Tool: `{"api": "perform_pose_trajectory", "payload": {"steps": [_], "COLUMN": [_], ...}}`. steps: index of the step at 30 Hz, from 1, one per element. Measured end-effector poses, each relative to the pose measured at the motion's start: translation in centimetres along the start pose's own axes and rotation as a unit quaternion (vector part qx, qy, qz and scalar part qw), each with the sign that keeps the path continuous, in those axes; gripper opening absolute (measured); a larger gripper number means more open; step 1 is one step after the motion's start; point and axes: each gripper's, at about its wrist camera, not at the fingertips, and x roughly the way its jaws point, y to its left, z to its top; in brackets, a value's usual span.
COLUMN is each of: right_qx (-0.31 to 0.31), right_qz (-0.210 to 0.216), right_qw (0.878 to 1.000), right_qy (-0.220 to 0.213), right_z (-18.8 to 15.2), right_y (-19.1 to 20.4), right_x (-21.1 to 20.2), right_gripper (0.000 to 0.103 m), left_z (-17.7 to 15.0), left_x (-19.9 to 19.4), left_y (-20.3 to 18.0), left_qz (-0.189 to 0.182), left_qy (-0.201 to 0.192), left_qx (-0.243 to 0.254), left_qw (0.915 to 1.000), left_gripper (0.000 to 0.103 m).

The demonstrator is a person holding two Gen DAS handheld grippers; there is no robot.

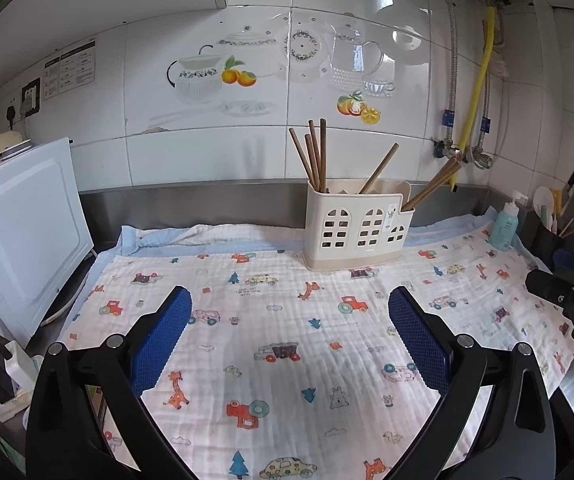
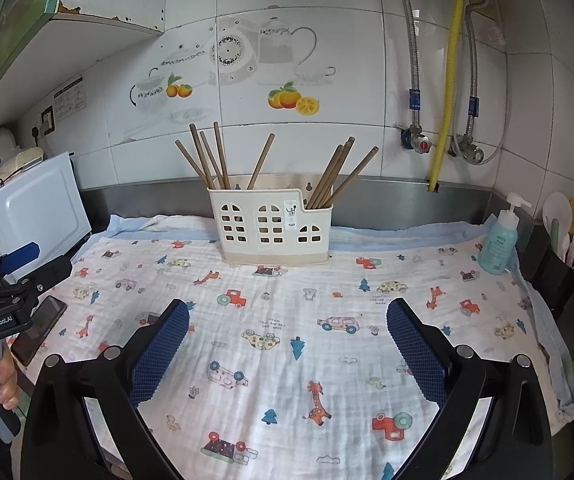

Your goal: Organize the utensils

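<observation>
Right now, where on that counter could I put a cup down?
On the cartoon-printed cloth, the open stretch between the cream plastic chopstick holder and both open grippers. It gets crowded by the teal pump bottle and the dark phone.

Cream holder [image 2: 271, 226], brown chopsticks [image 2: 329, 174], cartoon-print white cloth [image 2: 287, 344]

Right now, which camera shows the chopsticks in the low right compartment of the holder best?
The right wrist view: the chopsticks there stand apart against white tile. In the left wrist view, the same bunch overlaps into one streak in the holder.
</observation>
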Motion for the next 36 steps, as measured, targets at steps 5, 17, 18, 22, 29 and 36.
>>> {"api": "perform_pose_trajectory", "payload": {"steps": [5, 17, 18, 22, 29, 36], "right_qx": [-0.004, -0.001, -0.002, -0.001, -0.002, -0.004], "right_qz": [-0.006, -0.008, -0.008, -0.008, -0.008, -0.007], "right_qw": [1.0, 1.0, 1.0, 1.0, 1.0, 1.0], "right_qy": [0.006, 0.011, 0.011, 0.011, 0.012, 0.015], "right_z": [-0.4, -0.8, -0.8, -0.8, -0.8, -0.9], "right_y": [0.2, -0.2, -0.2, -0.2, -0.2, -0.1], "right_x": [0.4, 0.7, 0.7, 0.6, 0.6, 0.9], "right_gripper": [0.096, 0.096, 0.096, 0.096, 0.096, 0.096], "left_z": [-0.3, -0.8, -0.8, -0.8, -1.0, -1.1], "left_x": [0.0, 0.2, 0.2, 0.3, 0.4, 0.5], "left_y": [-0.3, -0.9, -0.8, -0.9, -1.1, -1.1], "left_qz": [-0.002, -0.004, -0.004, -0.005, -0.007, -0.009], "left_qy": [0.003, 0.008, 0.008, 0.009, 0.012, 0.013], "left_qx": [0.007, 0.017, 0.016, 0.016, 0.018, 0.017], "left_qw": [1.0, 0.9998, 0.9998, 0.9998, 0.9997, 0.9997], "left_gripper": [0.098, 0.098, 0.098, 0.098, 0.098, 0.098]}}
